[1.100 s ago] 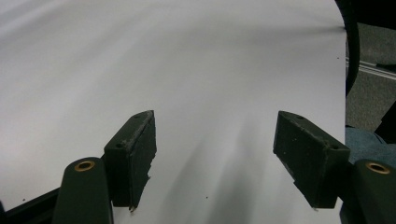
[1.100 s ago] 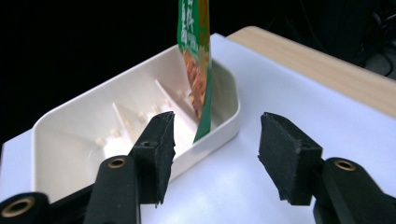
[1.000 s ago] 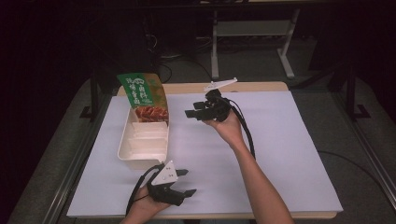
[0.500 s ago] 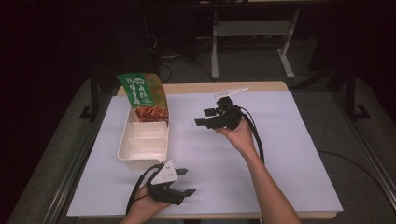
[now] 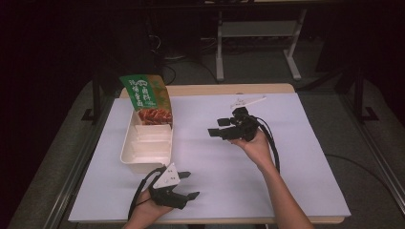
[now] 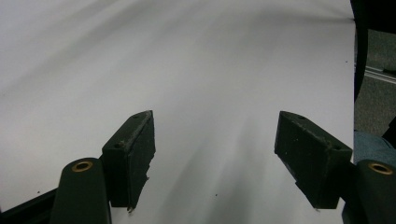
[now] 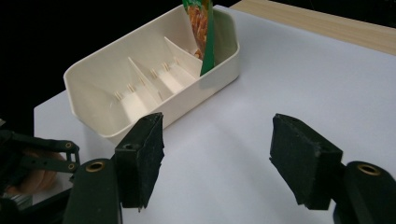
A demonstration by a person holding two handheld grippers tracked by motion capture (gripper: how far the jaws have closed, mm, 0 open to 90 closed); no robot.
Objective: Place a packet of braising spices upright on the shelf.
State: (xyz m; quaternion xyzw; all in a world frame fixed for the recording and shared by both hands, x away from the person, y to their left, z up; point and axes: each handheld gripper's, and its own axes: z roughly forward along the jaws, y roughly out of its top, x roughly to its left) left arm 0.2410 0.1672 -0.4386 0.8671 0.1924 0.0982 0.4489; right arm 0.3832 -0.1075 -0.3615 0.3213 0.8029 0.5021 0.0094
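- A dark room surrounds a worktop (image 5: pixel 296 167) covered by a white sheet, with a strip of bare wood along its far edge.
- A cream divided tray (image 5: pixel 128 151) lies on the left half of the sheet, long side running away from the person; its near compartments are bare.
- A green snack packet (image 5: pixel 145 98) stands tilted in the tray's far compartment, its top leaning out past the far rim. In the right gripper view the packet (image 7: pixel 201 23) sits at the far end of the tray (image 7: pixel 84 79).
- The right tongs (image 5: pixel 220 129) hang above the middle of the sheet, well apart from the tray, pointing toward it. Their jaws have just been opening and now stand wide, with only white sheet between them (image 7: pixel 217 163).
- The left tongs (image 5: pixel 188 186) rest low at the near edge, just in front of the tray's near end, pointing right. Their jaws gape wide (image 6: pixel 215 158) and grip nothing.
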